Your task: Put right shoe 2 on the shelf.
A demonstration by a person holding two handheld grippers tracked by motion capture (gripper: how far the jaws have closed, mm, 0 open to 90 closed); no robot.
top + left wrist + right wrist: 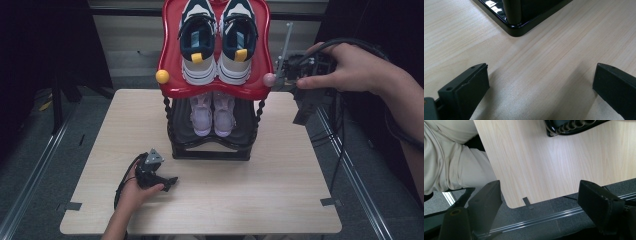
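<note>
We are holding the right gripper [303, 107] in the air off the far right edge of the table [280, 190], level with the red upper shelf [167, 55] of the shoe rack [210, 150]. Its jaws are standing wide with nothing between them; in the right gripper view they are framing only the table corner and the floor below. The navy-and-white sneakers [215, 45] are sitting side by side on that red shelf, to this gripper's left and apart from it. The pale pink shoes [213, 114] are sitting on the black lower shelf, below and to its left.

We are resting the left gripper [167, 182] on the table near the front left foot of the rack. Its jaws are also spread wide and empty, with the rack's black base corner [517, 31] just ahead of them in the left gripper view.

We judge the sneakers to be the work in hand, approached from the right.

Risks we are noting:
- The pink knob [269, 79] and the raised red rim are lying between the right gripper and the nearer sneaker; clipping either could rock the rack.
- The rack looks tall and narrow, and the left gripper is not bracing it, so a sideways push could tip it.
- The sneakers are touching; gripping one could drag its neighbour off the shelf.
- The trailing cable could snag the rack's post.
</note>
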